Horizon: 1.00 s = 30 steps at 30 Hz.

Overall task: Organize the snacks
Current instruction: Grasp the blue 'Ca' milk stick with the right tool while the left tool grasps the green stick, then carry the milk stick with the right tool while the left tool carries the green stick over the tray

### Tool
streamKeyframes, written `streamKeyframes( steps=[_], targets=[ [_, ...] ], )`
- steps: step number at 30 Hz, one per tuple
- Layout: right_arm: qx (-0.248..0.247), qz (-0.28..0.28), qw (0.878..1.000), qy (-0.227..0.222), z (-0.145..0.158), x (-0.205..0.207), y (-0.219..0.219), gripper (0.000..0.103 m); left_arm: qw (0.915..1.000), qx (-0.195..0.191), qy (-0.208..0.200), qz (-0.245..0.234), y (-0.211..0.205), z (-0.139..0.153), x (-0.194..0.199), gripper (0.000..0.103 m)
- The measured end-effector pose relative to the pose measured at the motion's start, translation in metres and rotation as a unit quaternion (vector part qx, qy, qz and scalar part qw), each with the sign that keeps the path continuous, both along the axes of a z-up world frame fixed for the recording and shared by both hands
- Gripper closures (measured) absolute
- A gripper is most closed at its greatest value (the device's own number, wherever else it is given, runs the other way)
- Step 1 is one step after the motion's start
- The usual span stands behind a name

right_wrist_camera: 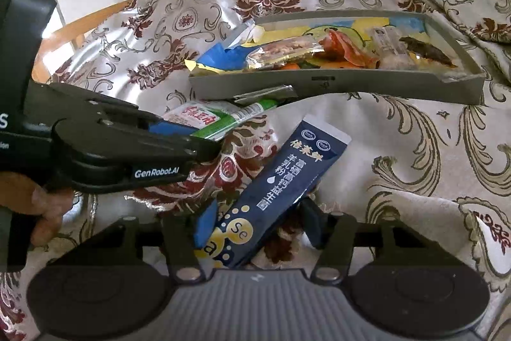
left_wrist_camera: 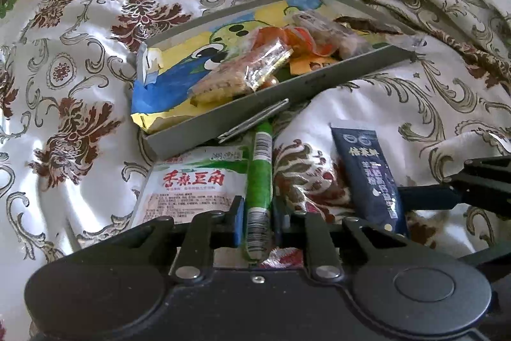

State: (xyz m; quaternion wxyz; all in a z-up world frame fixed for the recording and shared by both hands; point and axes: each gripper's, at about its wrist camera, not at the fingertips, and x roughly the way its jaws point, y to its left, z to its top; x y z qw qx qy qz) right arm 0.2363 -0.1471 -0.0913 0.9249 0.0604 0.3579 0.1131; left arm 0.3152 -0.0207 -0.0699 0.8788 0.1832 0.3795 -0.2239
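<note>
Left wrist view: left hand-held gripper (left_wrist_camera: 258, 218) closed on green stick (left_wrist_camera: 259, 178), blue pads pressing both sides near its barcode end. Stick lies on floral bedspread (left_wrist_camera: 76, 59), just beside white pouch (left_wrist_camera: 188, 184) with red characters. Navy sachet (left_wrist_camera: 367, 178) lies to the right, lower end between the other gripper's fingers. Grey tray (left_wrist_camera: 223, 117) sits beyond, holding several wrapped snacks on a parrot picture. A thin silver strip (left_wrist_camera: 255, 117) leans on the tray's near wall.

Right wrist view: right hand-held gripper (right_wrist_camera: 255, 226) straddles navy sachet (right_wrist_camera: 281, 184), left pad touching its edge, right pad looks slightly off; grip not firm, reads open. Left hand-held gripper (right_wrist_camera: 198, 133) enters from left, clamped on green stick (right_wrist_camera: 236, 119). Tray (right_wrist_camera: 351, 85) behind, snacks inside.
</note>
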Motion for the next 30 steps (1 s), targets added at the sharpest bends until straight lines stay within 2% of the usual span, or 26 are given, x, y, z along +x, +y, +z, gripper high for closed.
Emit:
streamKeyframes(
  steps=[5,9,12,14,20,22,24,26,30],
  targets=[
    [0.005,0.003,1.0,0.006,0.003,-0.002,-0.001,0.059,0.9995,-0.018,0.013,0.021,0.002,0.007,-0.008,0.085],
    [0.021,-0.012,1.0,0.005,0.008,-0.004,-0.008,0.07,0.9943,-0.078,0.054,0.049,0.013,0.014,-0.009,0.085],
    [0.027,-0.032,0.999,-0.005,0.015,-0.004,-0.017,0.072,0.9849,-0.131,0.088,0.072,0.024,0.018,-0.008,0.085],
    [0.034,-0.041,0.999,-0.009,0.018,-0.003,-0.024,0.072,0.9798,-0.153,0.101,0.08,0.028,0.018,-0.008,0.085],
    [0.054,-0.056,0.997,-0.027,0.023,-0.002,-0.036,0.073,0.9726,-0.187,0.115,0.077,0.03,0.021,-0.015,0.085],
    [0.058,-0.059,0.996,-0.038,0.027,-0.002,-0.04,0.073,0.9631,-0.216,0.138,0.081,0.035,0.021,-0.015,0.085],
    [0.059,-0.064,0.995,-0.049,0.031,-0.002,-0.044,0.073,0.9467,-0.256,0.173,0.089,0.04,0.018,-0.016,0.085],
    [0.056,-0.072,0.994,-0.058,0.036,-0.001,-0.048,0.073,0.9341,-0.283,0.196,0.096,0.045,0.015,-0.018,0.085],
    [0.058,-0.094,0.991,-0.071,0.043,-0.001,-0.06,0.073,0.9191,-0.32,0.204,0.107,0.05,0.013,-0.017,0.085]
  ],
)
